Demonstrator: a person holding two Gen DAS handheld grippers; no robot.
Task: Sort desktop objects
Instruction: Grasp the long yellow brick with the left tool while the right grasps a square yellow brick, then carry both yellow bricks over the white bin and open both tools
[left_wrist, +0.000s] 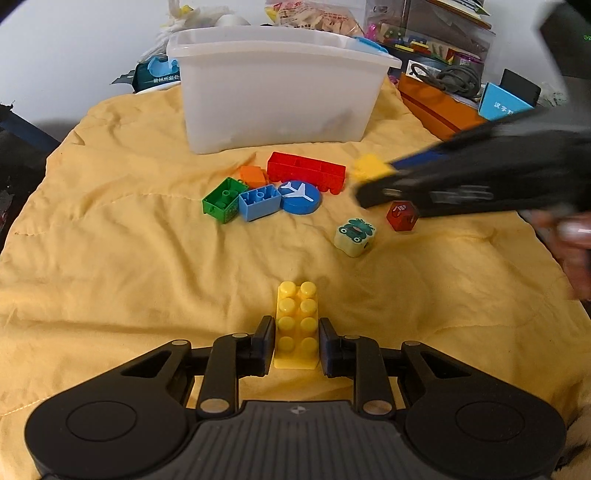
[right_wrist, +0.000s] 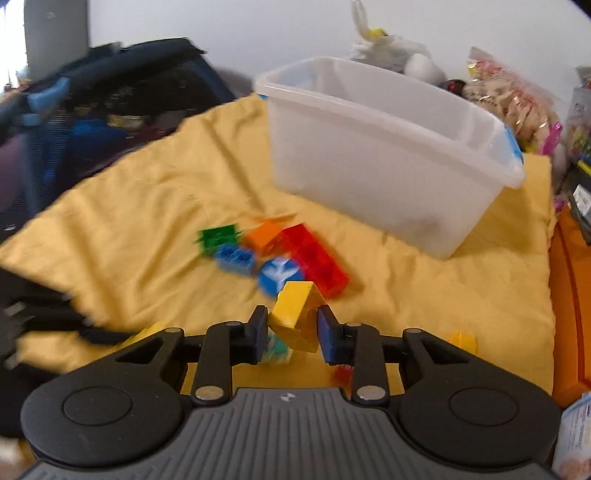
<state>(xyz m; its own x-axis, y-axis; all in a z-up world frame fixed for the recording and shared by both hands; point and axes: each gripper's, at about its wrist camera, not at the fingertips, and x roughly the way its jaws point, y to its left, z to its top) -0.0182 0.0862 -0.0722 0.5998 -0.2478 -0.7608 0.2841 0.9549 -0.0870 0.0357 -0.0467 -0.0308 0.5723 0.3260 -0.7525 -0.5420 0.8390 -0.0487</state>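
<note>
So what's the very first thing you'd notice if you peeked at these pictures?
Probably the big translucent white plastic tub standing at the far end of the crumpled yellow cloth, with a bright huddle of toy bricks in front of it, like the long red brick and the round blue disc with a white aeroplane. Up close, the left gripper flanks a studded yellow brick, and the right gripper carries a smooth yellow block.

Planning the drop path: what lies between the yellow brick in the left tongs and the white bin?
In the left wrist view, past the yellow brick comes bare cloth, then the blue plane disc and long red block before the white bin.
</note>
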